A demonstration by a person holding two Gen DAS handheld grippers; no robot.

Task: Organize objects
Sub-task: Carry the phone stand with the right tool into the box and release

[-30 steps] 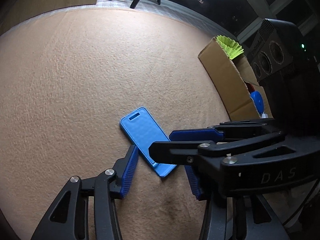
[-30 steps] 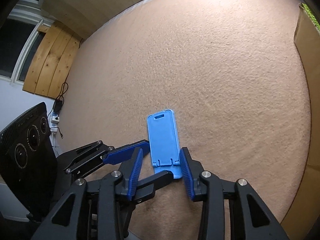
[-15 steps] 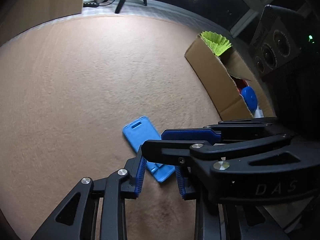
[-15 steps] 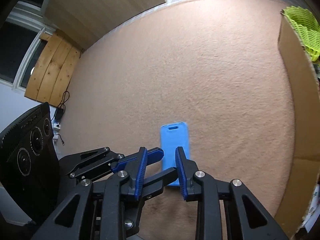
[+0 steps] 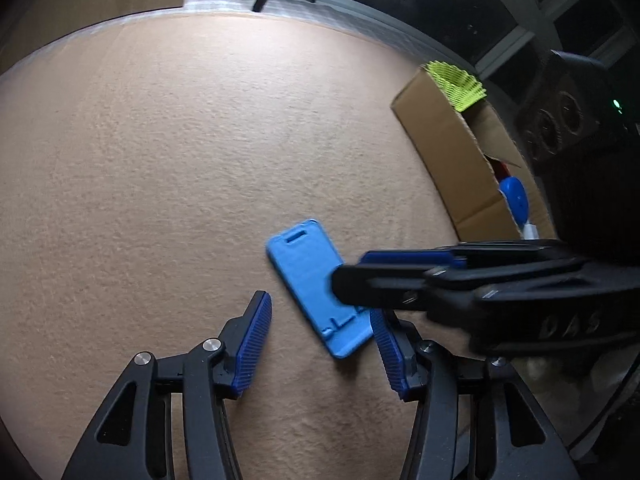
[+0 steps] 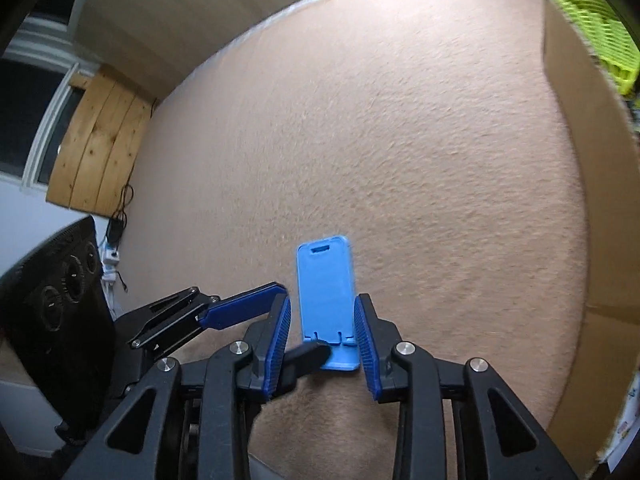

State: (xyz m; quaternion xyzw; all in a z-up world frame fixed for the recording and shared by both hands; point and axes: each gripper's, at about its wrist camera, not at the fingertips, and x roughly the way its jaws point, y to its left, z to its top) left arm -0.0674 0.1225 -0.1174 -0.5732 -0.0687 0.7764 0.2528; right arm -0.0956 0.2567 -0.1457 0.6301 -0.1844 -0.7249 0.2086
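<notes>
Blue phone stand (image 6: 327,300) flat on the carpet (image 6: 400,140), between both grippers.
Right gripper (image 6: 322,344): jaws released, flanking the stand's near end, contact unclear. Left gripper (image 5: 320,344): jaws released wide, beside the stand. Cardboard box (image 5: 448,152) sits at the carpet's right edge.

A tan carpet (image 5: 200,160) fills most of both views. Wooden planks (image 6: 96,140) lean against the wall at the left of the right wrist view, with a black cable (image 6: 120,220) and a white power adapter (image 6: 110,256) below them. Dark windows (image 5: 540,12) occupy the upper right of the left wrist view.
</notes>
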